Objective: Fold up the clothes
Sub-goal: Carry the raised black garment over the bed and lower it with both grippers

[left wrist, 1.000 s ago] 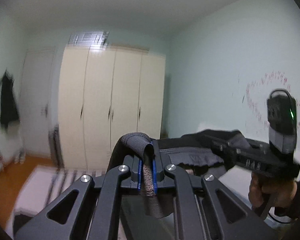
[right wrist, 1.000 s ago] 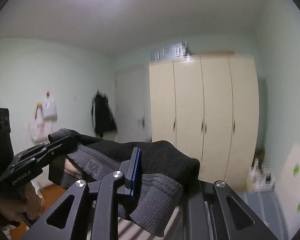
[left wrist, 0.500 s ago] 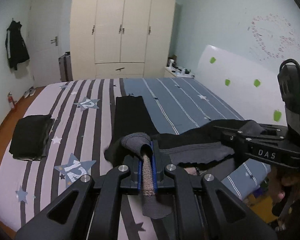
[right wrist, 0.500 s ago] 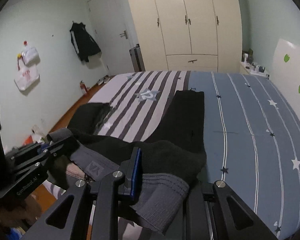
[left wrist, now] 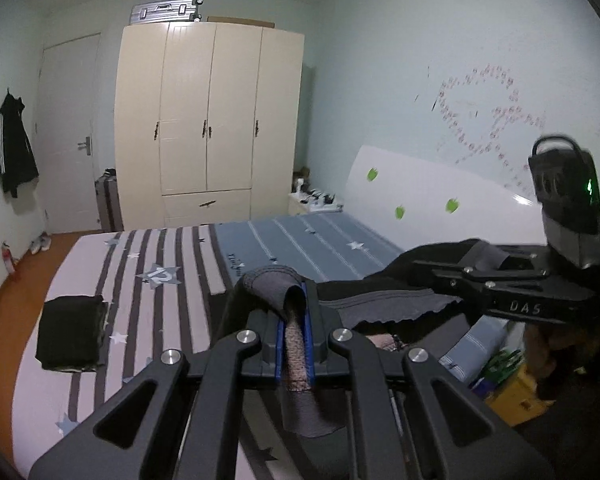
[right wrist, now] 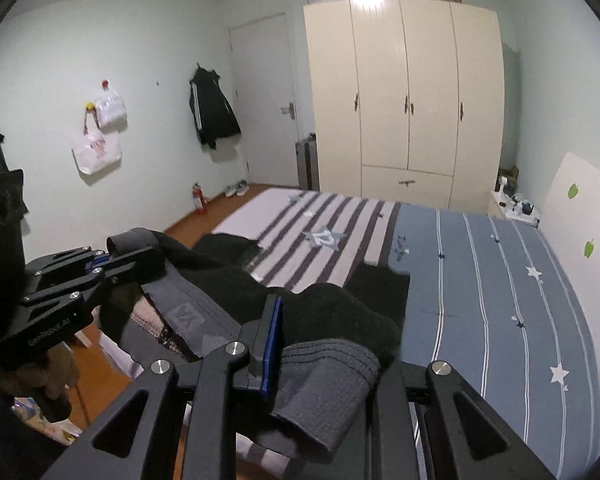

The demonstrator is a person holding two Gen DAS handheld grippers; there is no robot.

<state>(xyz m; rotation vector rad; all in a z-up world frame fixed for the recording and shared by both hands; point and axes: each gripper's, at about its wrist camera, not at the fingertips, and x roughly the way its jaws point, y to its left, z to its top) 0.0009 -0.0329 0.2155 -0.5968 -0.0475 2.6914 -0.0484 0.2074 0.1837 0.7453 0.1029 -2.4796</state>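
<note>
Compared with half a second ago, both cameras tilt upward: the cream wardrobe point(left wrist: 208, 120) sits lower in view and the silver suitcase point(left wrist: 166, 11) on top appears. The striped bed point(right wrist: 480, 264) fills less of the frame, and the black garment's point(right wrist: 332, 312) far end is hidden.

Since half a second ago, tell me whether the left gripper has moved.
Yes. The left gripper, shut on the black garment's waistband, has tilted upward: the wardrobe sits lower in its view, with less bed visible.
</note>
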